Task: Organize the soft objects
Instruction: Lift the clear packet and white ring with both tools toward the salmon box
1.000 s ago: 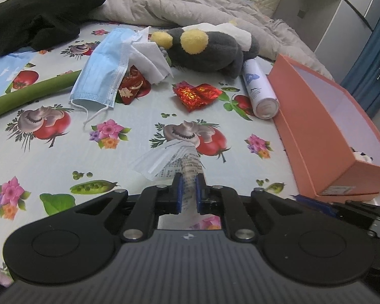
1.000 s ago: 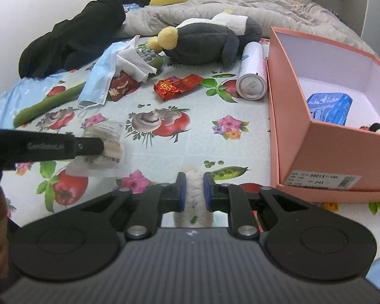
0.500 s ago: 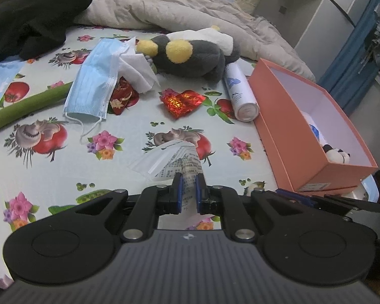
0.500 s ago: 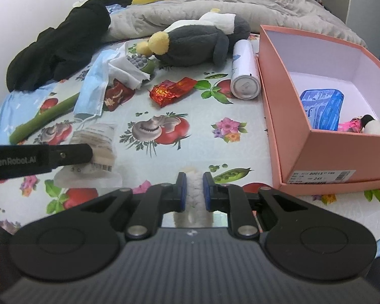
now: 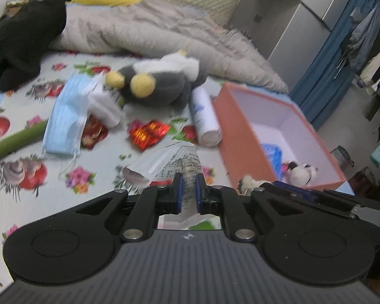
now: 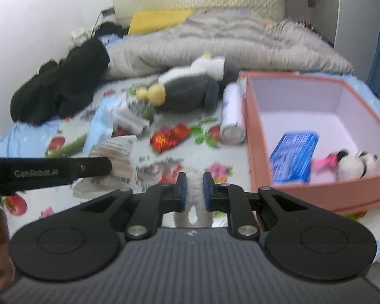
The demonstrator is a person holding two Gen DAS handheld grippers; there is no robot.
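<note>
Left wrist view was motion-blurred, the bed (image 5: 17,202) cut off at the frame's left edge and my grey penguin plush (image 5: 159,88) smeared near the orange box (image 5: 243,136) at its right edge. My left gripper (image 5: 188,190), tilted downward above the sheet, pinched a printed white packet (image 5: 174,162). My right gripper (image 6: 194,190) clamped something white and fuzzy (image 6: 194,197), mostly hidden.
</note>
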